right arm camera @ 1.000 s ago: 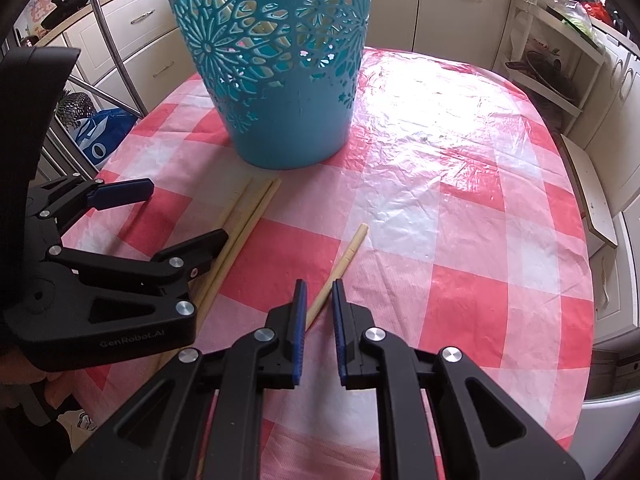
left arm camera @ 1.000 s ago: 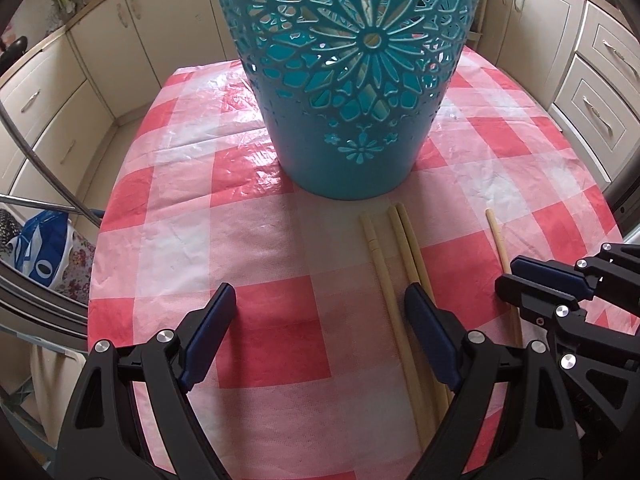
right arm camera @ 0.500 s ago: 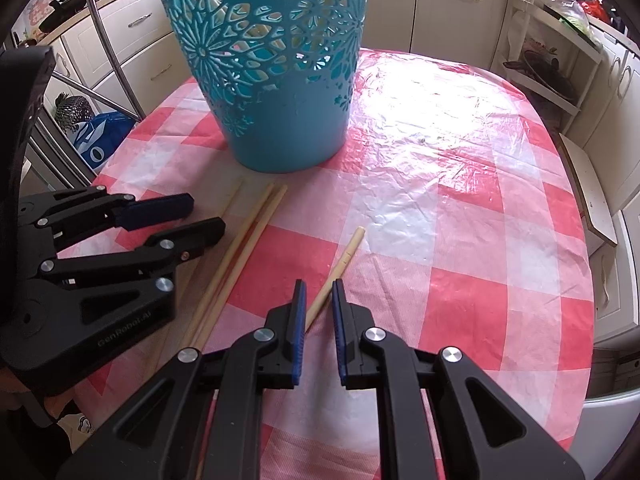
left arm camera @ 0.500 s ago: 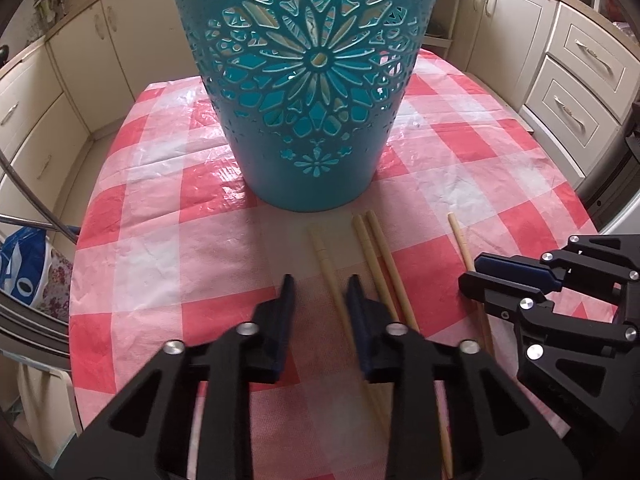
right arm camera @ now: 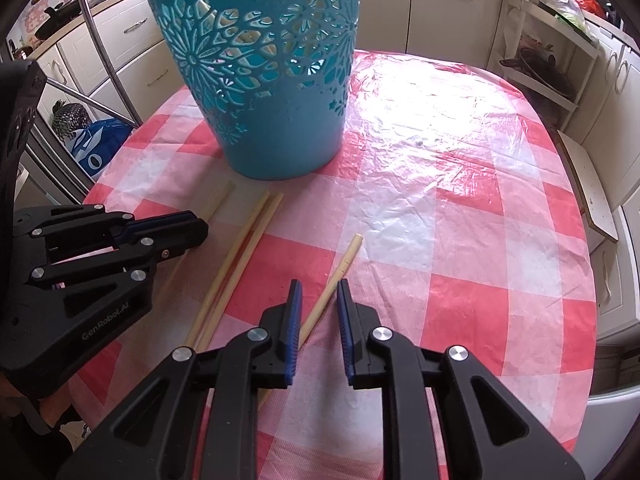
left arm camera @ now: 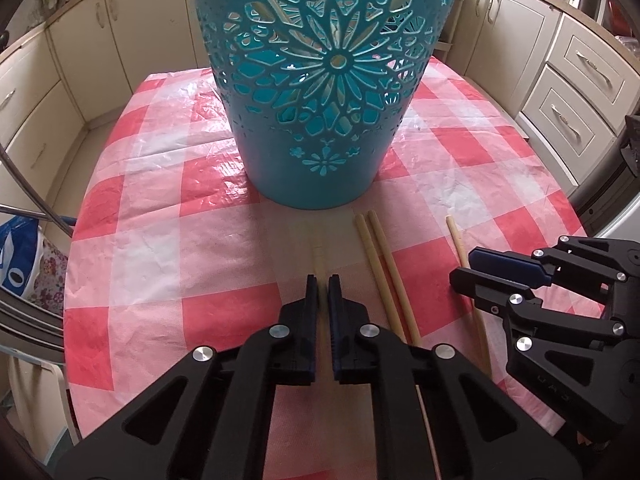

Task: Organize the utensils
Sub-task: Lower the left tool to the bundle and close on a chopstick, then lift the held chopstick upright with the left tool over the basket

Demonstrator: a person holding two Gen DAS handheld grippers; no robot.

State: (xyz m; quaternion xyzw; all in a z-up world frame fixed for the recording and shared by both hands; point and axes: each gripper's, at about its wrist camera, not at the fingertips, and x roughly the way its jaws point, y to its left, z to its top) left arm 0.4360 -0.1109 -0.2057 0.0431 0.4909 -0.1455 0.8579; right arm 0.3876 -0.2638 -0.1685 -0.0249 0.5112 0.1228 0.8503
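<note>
Left wrist view: low over the checked tablecloth (left arm camera: 160, 240), looking forward along own fingers, facing the teal basket (left arm camera: 320, 120) head-on and close. Right wrist view: a little higher, off to the right, angled toward the same basket (right arm camera: 280, 132), slightly farther. Shared: basket, chopstick pair (left arm camera: 384, 272) (right arm camera: 240, 260), tablecloth (right arm camera: 460, 220). Each sees the other: right gripper (left arm camera: 460, 276) at right edge, left gripper (right arm camera: 202, 228) at left edge.
</note>
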